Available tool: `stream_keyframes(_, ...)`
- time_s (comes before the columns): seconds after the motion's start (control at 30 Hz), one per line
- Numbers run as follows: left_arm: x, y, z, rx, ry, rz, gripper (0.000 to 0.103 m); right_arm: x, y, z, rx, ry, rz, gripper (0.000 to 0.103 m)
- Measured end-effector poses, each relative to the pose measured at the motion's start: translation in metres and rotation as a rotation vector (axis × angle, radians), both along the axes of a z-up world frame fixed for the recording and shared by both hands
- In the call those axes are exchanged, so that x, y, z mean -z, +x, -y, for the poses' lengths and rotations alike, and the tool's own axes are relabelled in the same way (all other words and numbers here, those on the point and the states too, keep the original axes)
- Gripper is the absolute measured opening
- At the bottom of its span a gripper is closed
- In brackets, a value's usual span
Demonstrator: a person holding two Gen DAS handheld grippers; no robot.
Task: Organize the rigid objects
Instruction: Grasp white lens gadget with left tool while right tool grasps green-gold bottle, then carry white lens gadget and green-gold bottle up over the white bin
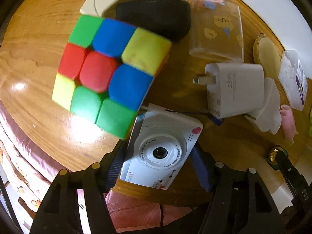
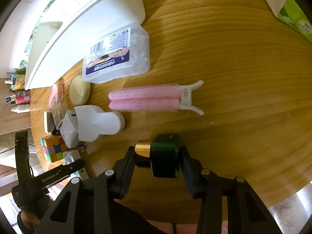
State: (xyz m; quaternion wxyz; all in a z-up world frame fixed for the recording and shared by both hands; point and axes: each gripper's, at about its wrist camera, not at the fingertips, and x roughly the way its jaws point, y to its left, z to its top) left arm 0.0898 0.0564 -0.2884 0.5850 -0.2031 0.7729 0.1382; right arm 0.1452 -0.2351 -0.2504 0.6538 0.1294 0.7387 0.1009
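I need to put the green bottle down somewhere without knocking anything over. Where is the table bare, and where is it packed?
Bare wood lies right of the pink hair roller, stretching toward the green packet at the far edge, and also left of the puzzle cube. It is crowded around the white charger, round compact and clear plastic box beside the white bin.

The bench [image 2: 234, 62] is a round wooden top with pronounced grain and a glossy finish; bright glare patches show in the left wrist view. Lighting is warm and yellowish. Beyond the bench edge, pink patterned fabric [image 1: 29, 136] lies below in the left wrist view. In the right wrist view, a lower wooden surface [image 2: 11, 117] at far left carries small bottles [image 2: 19, 108] and packets. A pale floral surface [image 2: 288, 208] shows at lower right.
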Motion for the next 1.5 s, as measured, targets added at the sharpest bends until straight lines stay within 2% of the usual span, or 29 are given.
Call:
stream_keyframes(0.1, 0.003, -0.009, -0.005, 0.007, 0.004, 0.006, 0.068, -0.011, -0.002, -0.003, -0.017, 0.008, 0.017, 0.045)
stream_keyframes(0.3, -0.014, -0.033, 0.002, 0.02, 0.027, 0.054, 0.068, -0.022, -0.01, -0.014, -0.085, 0.021, 0.067, 0.045)
stream_keyframes(0.43, -0.03, -0.048, 0.013, 0.023, 0.084, 0.092, 0.067, -0.034, -0.016, -0.019, -0.138, 0.029, 0.121, 0.045)
stream_keyframes(0.63, -0.055, -0.058, 0.012, 0.02, 0.164, 0.213, 0.062, -0.055, -0.022, -0.025, -0.215, 0.049, 0.217, 0.045)
stream_keyframes(0.9, -0.093, -0.063, 0.01, 0.014, 0.161, 0.4, 0.061, -0.091, -0.019, -0.035, -0.292, 0.065, 0.418, 0.045)
stream_keyframes(1.03, -0.126, -0.039, 0.01, 0.042, 0.175, 0.453, 0.061, -0.109, -0.014, -0.042, -0.316, 0.072, 0.519, 0.045)
stream_keyframes(1.1, -0.151, -0.02, 0.015, 0.06, 0.191, 0.487, 0.061, -0.117, -0.01, -0.045, -0.318, 0.076, 0.559, 0.045)
stream_keyframes(1.2, -0.176, 0.001, 0.017, 0.089, 0.188, 0.57, 0.061, -0.125, -0.001, -0.05, -0.313, 0.082, 0.615, 0.045)
stream_keyframes(1.4, -0.203, 0.036, 0.018, 0.18, 0.248, 0.674, 0.061, -0.132, 0.02, -0.059, -0.258, 0.083, 0.703, 0.045)
stream_keyframes(1.5, -0.209, 0.05, 0.018, 0.221, 0.236, 0.735, 0.061, -0.132, 0.029, -0.063, -0.226, 0.088, 0.738, 0.045)
